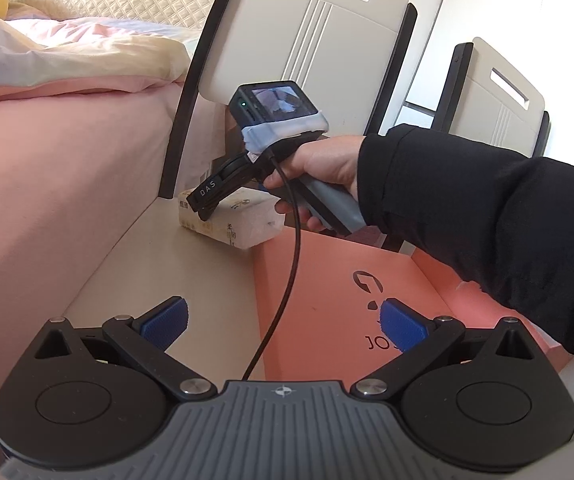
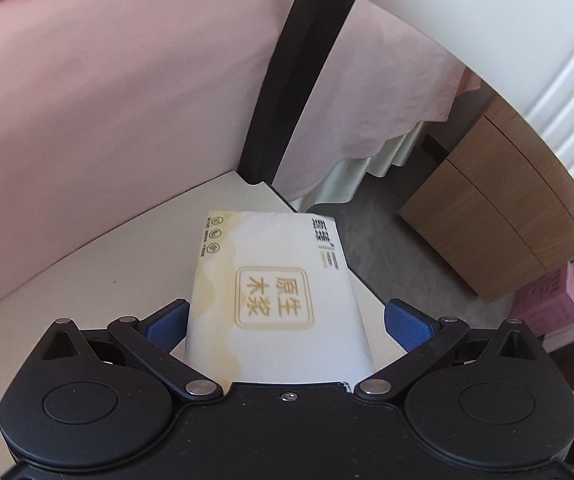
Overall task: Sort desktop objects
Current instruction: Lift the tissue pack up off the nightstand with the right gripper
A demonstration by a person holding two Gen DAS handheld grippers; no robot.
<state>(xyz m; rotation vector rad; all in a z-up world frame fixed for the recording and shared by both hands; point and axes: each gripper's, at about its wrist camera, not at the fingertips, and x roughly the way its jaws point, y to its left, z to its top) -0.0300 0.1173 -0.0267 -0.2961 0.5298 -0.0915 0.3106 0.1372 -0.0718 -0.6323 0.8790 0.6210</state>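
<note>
A white and yellow tissue pack [image 2: 275,280] lies at the far corner of the pale table [image 2: 107,264]. My right gripper [image 2: 287,320] is open and straddles the pack's near end, its blue pads [image 2: 167,324] on either side; the left pad is at the wrapper's edge and the right one stands apart. From the left wrist view, the right gripper [image 1: 207,200] tilts down onto the tissue pack [image 1: 243,220], held by a hand in a black sleeve. My left gripper [image 1: 283,320] is open, holds nothing and hovers over a flat salmon box [image 1: 327,280].
A bed with pink sheets [image 1: 47,160] borders the table's left edge. Two white chairs [image 1: 307,40] [image 1: 499,96] stand behind the far edge. A black cable [image 1: 287,280] hangs across the salmon box. On the floor beyond are a wooden cabinet [image 2: 487,220] and a pink box [image 2: 547,300].
</note>
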